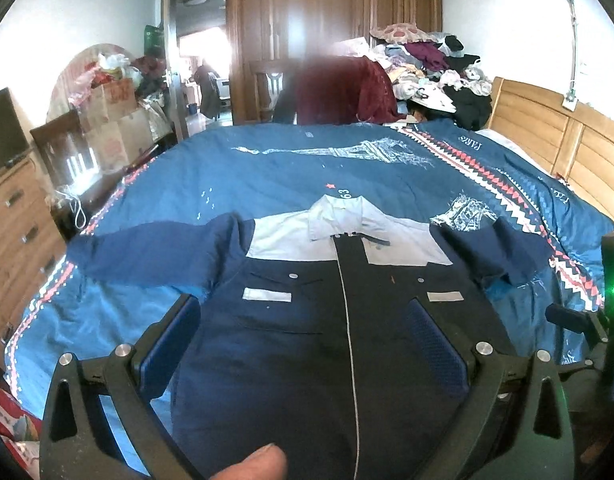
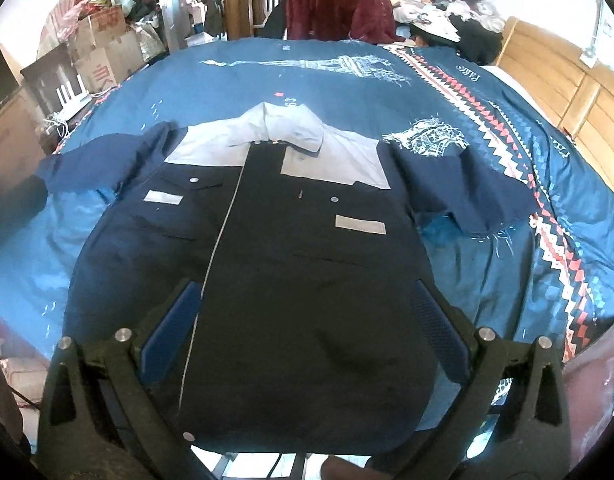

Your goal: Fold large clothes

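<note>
We are hovering both the left tool (image 1: 303, 344) and right tool (image 2: 303, 332), spread and empty, over the jacket (image 2: 267, 240) lying flat, unfolded, on the bed (image 2: 487, 264), every fold remaining.

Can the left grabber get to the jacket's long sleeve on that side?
Probably yes. The left gripper hangs open over the jacket, and the long sleeve lies flat on the blue bedspread with nothing on it or in between.

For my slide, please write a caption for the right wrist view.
Open right gripper hovers above a navy jacket laid flat, front up, on a blue bedspread.
</note>
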Action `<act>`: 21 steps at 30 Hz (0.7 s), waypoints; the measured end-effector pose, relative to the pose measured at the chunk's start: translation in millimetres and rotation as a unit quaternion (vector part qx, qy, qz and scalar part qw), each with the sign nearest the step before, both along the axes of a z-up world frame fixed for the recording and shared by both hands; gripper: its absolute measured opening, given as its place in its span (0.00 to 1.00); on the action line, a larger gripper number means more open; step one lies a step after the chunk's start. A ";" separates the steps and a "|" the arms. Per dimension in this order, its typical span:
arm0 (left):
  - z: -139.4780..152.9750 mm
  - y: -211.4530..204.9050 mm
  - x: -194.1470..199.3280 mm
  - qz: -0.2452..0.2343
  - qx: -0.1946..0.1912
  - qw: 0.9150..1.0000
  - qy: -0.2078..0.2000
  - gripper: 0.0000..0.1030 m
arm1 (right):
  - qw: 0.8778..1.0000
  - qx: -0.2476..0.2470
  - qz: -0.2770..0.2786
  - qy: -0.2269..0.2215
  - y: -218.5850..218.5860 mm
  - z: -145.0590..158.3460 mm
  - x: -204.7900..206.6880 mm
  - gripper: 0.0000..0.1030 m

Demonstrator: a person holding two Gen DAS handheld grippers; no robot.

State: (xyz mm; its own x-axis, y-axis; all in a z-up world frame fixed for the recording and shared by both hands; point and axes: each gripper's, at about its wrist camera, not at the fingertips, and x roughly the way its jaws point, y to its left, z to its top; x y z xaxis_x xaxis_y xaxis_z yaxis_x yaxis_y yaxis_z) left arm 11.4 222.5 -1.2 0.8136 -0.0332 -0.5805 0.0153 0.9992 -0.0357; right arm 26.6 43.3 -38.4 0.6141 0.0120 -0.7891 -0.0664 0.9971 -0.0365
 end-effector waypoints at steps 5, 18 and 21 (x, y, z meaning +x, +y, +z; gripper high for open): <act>-0.7 6.7 -5.2 0.005 -0.001 1.000 -0.006 1.00 | 1.000 -0.010 -0.002 -0.011 4.7 5.9 -5.0 1.00; -2.2 30.8 -6.7 0.022 -0.014 1.000 -0.009 1.00 | 1.000 -0.018 -0.003 -0.015 18.7 10.0 -6.4 1.00; -3.1 36.7 -7.4 0.025 -0.019 0.999 -0.009 1.00 | 1.000 -0.021 -0.004 -0.016 21.1 11.1 -6.6 1.00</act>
State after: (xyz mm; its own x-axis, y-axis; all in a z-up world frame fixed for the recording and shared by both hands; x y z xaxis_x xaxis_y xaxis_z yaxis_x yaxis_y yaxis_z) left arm 4.0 259.2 -4.3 0.8256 -0.0149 -0.5640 -0.0330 0.9967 -0.0746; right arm 20.0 64.4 -27.3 0.6395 -0.0260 -0.7683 -0.0557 0.9952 -0.0800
